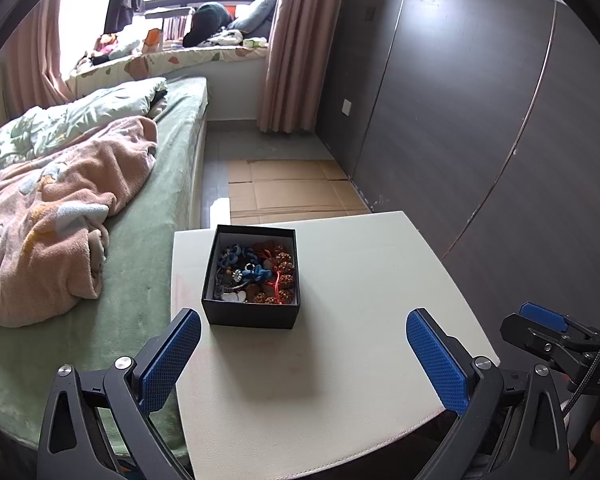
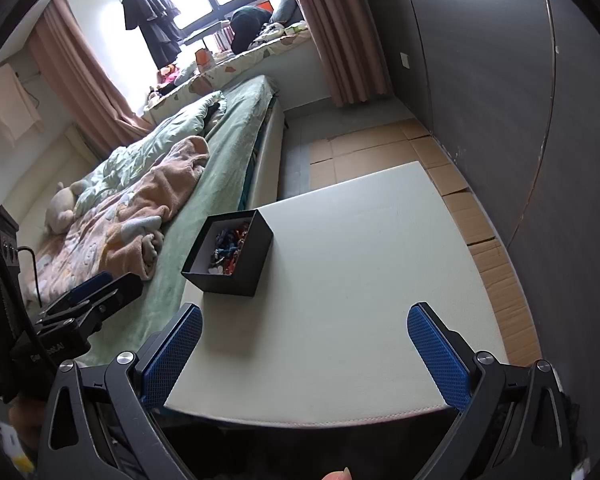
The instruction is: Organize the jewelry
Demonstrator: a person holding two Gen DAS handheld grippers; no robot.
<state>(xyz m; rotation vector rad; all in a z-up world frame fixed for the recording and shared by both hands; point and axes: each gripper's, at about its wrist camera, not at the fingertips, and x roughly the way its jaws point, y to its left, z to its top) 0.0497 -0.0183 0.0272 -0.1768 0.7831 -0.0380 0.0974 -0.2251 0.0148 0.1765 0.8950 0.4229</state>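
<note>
An open black box sits on the white tabletop near its left edge. It holds a tangle of jewelry: brown bead bracelets, blue knotted cords, a red string, small metal pieces. The box also shows in the right wrist view, with the jewelry inside. My left gripper is open and empty, just in front of the box. My right gripper is open and empty, over the table's near edge, right of the box. Each gripper appears in the other's view, the right and the left.
A bed with a green sheet and a pink blanket runs along the table's left side. Flattened cardboard covers the floor beyond the table. A dark panelled wall stands to the right. A cluttered window seat is at the back.
</note>
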